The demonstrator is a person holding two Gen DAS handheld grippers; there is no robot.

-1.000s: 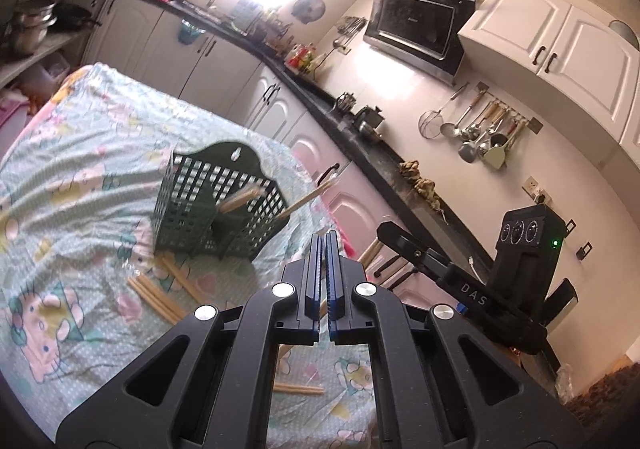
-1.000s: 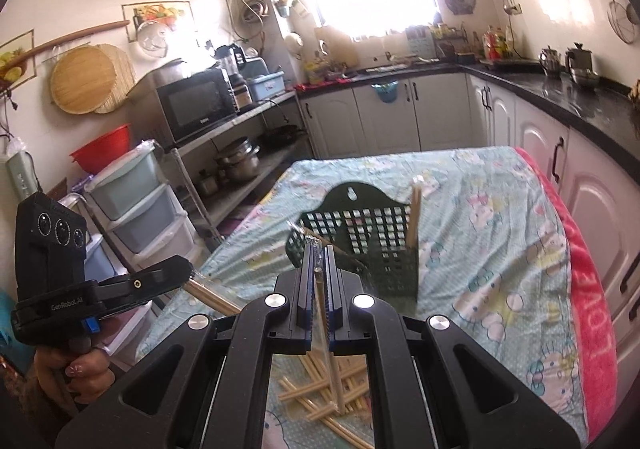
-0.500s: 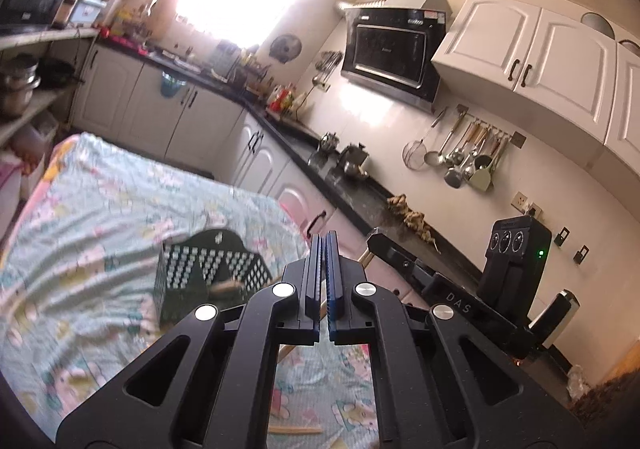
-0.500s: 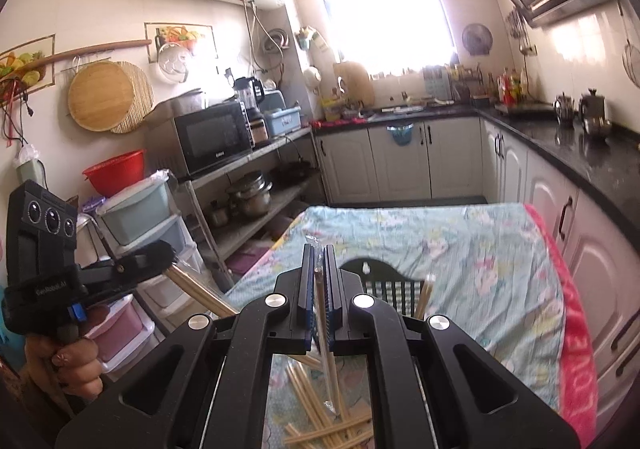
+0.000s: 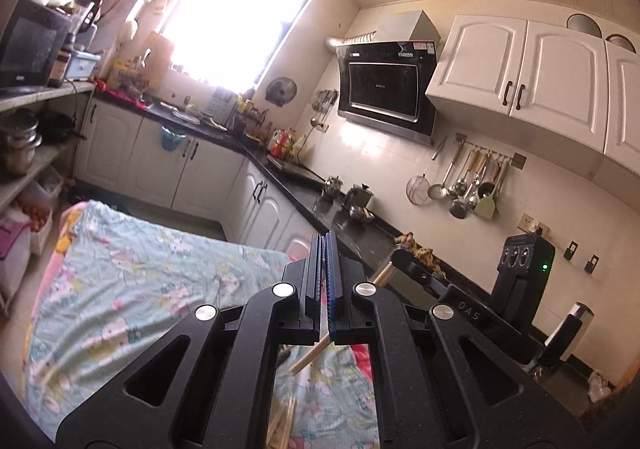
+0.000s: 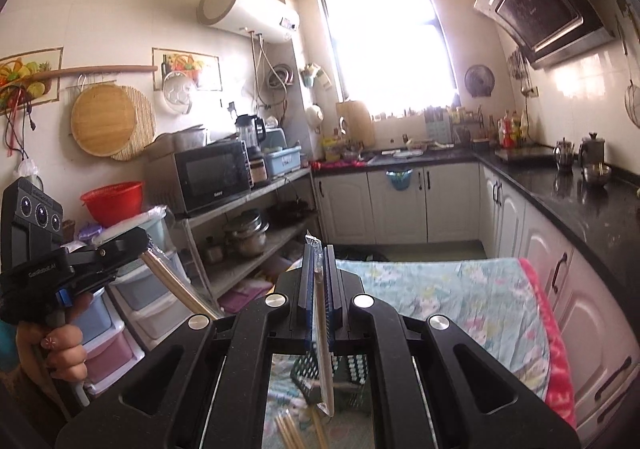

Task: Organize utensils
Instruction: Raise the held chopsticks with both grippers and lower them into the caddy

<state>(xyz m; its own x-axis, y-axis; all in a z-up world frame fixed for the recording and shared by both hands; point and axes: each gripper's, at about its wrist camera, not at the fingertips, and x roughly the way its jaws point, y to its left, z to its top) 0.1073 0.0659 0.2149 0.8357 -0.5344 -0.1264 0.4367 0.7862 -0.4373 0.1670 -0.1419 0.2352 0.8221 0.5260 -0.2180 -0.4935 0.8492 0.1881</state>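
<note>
Sunlight is pouring through the window (image 6: pixel 390 45) at the far end of the kitchen. A white water heater (image 6: pixel 246 11) is hanging high on the wall beside it, and a black microwave (image 6: pixel 212 175) is sitting on the metal shelf (image 6: pixel 256 193), with a red bowl (image 6: pixel 112 201) near it. A round wooden board (image 6: pixel 102 120) is hanging on the wall. Ladles and strainers (image 5: pixel 466 185) are dangling under the white cupboards (image 5: pixel 520 77), next to the range hood (image 5: pixel 386 89). Two kettles (image 5: pixel 348 191) are standing on the black counter (image 5: pixel 360 237). A floral cloth (image 5: pixel 132 281) is covering the table.

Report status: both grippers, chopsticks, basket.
Left gripper shut on a wrapped chopstick pair. Right gripper shut on another wrapped pair. Green basket below on table, loose chopsticks beside it. Nothing in the way.
</note>
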